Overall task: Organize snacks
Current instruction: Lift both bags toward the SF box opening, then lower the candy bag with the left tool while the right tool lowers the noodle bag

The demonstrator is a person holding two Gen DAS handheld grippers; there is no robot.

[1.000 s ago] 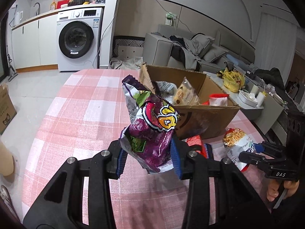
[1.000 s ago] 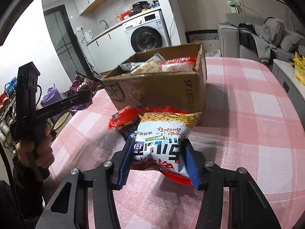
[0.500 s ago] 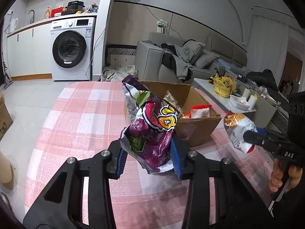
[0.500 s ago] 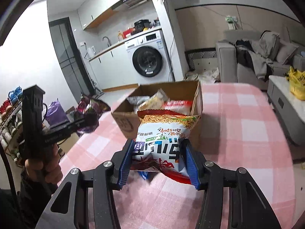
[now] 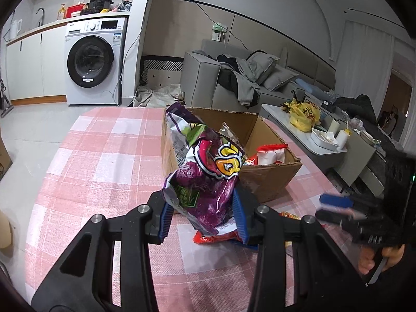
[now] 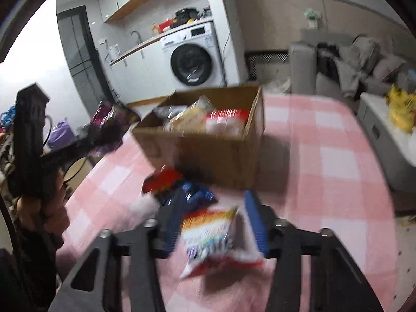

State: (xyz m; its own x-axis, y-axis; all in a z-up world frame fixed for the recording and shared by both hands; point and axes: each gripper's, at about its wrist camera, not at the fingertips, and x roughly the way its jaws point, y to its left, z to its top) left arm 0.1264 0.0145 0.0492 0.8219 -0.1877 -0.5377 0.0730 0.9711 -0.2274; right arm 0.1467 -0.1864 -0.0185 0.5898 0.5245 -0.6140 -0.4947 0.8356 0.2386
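Half a second ago the right gripper [image 6: 213, 230] carried the white noodle-snack packet with red trim [image 6: 215, 241] up level with the open brown cardboard box [image 6: 208, 145]; now that packet sits low, lying on or just above the pink-and-white checked tablecloth [image 6: 332, 156], between the blue-padded fingers [image 6: 256, 221], which stand wider than the packet, with a gap showing on the right-hand side (the frame is motion-blurred, so contact on the other side cannot be told). The left gripper [image 5: 201, 217] is unchanged: it is still clamped on the lower part of the crumpled purple foil snack bag [image 5: 208, 174], held upright in front of the box [image 5: 270, 179]. The left wrist view shows the right gripper [image 5: 335, 206] only from the side, low near the table, with the packet hidden; the right wrist view shows the packet itself and, far to the left, the left gripper with the purple bag [image 6: 109, 122]. Both views show a flat red-and-blue wrapper [image 6: 171, 184] on the cloth just before the box. Inside the box lie a red-topped white packet [image 5: 270, 153], a clear packet of yellowish biscuits [image 6: 187, 119] and a clear-and-silver wrapper [image 5: 230, 136].
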